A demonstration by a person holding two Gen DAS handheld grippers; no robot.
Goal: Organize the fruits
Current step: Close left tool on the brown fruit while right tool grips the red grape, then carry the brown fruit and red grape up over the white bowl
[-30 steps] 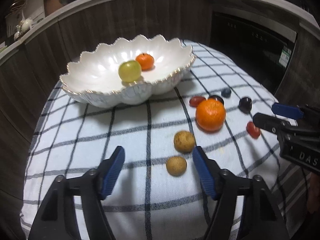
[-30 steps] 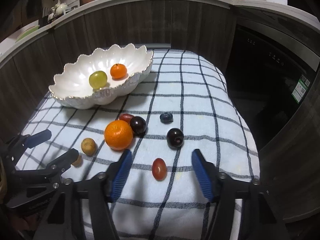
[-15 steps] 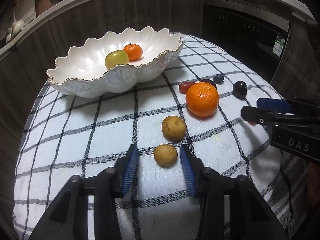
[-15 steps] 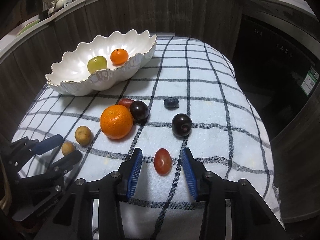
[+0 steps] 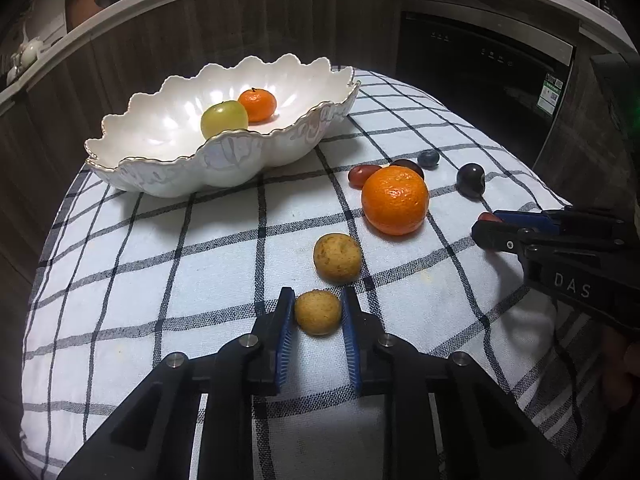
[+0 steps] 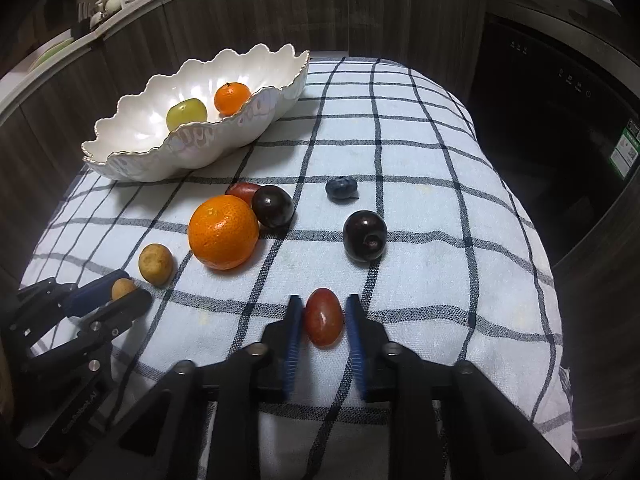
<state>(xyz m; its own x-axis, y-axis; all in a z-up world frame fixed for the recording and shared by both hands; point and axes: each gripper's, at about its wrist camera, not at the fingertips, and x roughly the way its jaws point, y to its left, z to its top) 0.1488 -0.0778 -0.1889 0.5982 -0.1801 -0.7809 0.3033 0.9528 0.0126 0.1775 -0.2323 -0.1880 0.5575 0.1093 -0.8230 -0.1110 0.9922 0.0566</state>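
A small tan round fruit [image 5: 318, 312] lies on the checked cloth, and my left gripper [image 5: 316, 294] has its jaws closing on it, blue pads against both sides. On the right, a red oval fruit [image 6: 323, 317] sits between the pads of my right gripper [image 6: 323, 302], whose jaws are closing on it. Both fruits rest on the cloth. A white scalloped bowl [image 5: 224, 160] at the back left holds a green fruit [image 5: 224, 119] and a small mandarin [image 5: 257, 105].
Loose on the cloth [image 6: 420, 152] are a large orange [image 6: 223, 232], a second tan fruit [image 6: 156, 263], two dark plums [image 6: 365, 236] [image 6: 273, 206], a blueberry [image 6: 341, 189] and another red fruit [image 6: 242, 189]. Dark wood cabinets curve behind; a black appliance front stands at the right.
Both grippers narrowed from wide open until their pads met the fruit: the left around the small tan fruit, the right, after sinking a little, around the red oval fruit.
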